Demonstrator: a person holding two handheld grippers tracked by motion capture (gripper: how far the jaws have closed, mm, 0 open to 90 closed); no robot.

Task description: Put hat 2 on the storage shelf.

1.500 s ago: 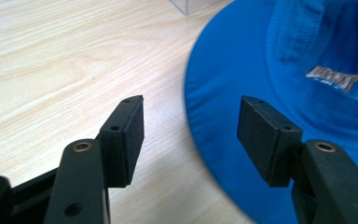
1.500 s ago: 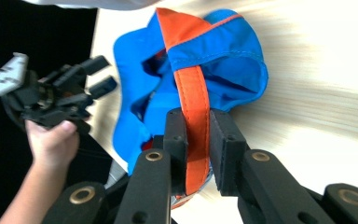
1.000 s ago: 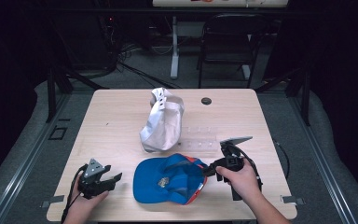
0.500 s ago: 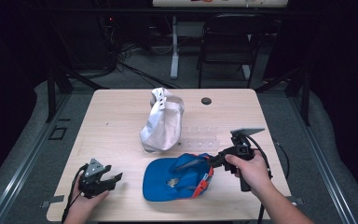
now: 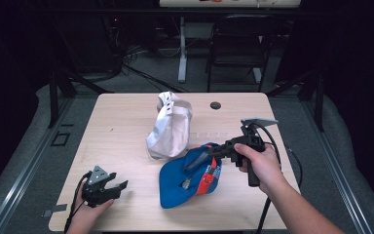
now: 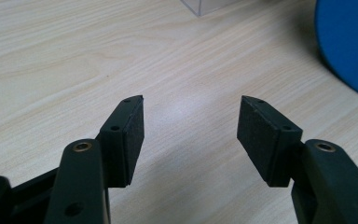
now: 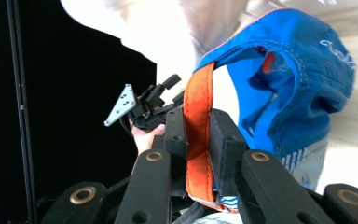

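In the right tool view the blue cap [image 7: 279, 79] runs off the top and right edges, its orange strap [image 7: 198, 140] vanishes between the pads at the bottom, and the white cloth [image 7: 168, 32] behind it is blurred and overexposed, shape unreadable. In the left tool view the cap [image 6: 347, 44] is cut by the right edge, and a clear item [image 6: 205, 5] is clipped by the top edge, too little to identify. High view: the dark round thing [image 5: 215, 105] on the surface is too small to tell, and the cap's inside label [image 5: 186, 183] unreadable.

Brightly lit table [image 5: 126, 126] amid dark surroundings; soft, slightly blurred close-ups.
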